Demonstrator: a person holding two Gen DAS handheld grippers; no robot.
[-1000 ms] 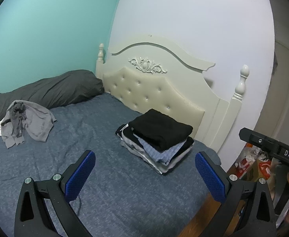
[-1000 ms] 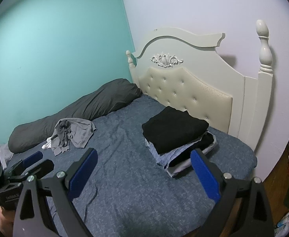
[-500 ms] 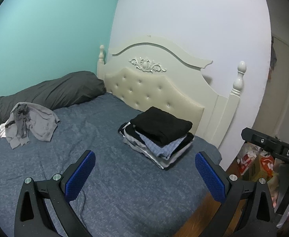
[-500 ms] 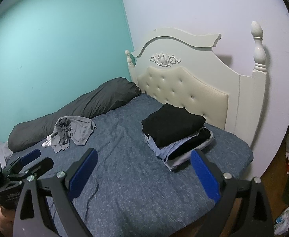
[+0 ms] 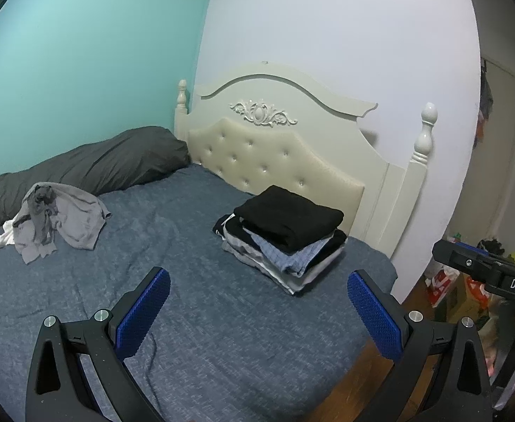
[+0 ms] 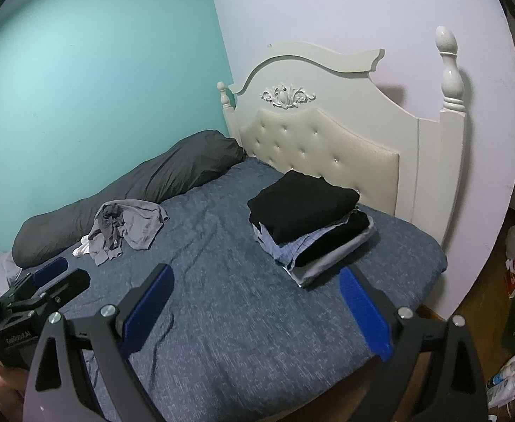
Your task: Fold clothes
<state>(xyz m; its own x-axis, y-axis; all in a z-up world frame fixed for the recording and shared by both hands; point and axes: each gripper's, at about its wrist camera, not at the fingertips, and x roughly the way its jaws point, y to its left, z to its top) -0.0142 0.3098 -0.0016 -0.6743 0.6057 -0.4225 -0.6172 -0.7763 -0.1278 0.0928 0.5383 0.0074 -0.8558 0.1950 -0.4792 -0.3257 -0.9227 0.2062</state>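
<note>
Bedroom inspected: blue-grey bedspread fills the lower half of both views, cream headboard at centre, teal wall at upper left.

Task items: a folded stack, black garment on top, sits right of centre, near the headboard. A crumpled grey pile lies at middle left against the dark bolster, with something white beneath it, possibly a sock; detail is too poor to confirm.

Left gripper and right gripper: jaws spread wide, empty, held above the bedspread, well apart from both piles.

Judgement: the grey pile is what remains unfolded. To handle it well, separate one garment, grip it at two corners or shoulder seams, and spread it flat on bare bedspread before creasing; avoid dragging the white item along.

View differences: the left wrist view alone shows a door at far right. The right wrist view alone shows the left gripper's body at lower left, and the stack's right-hand edges.
</note>
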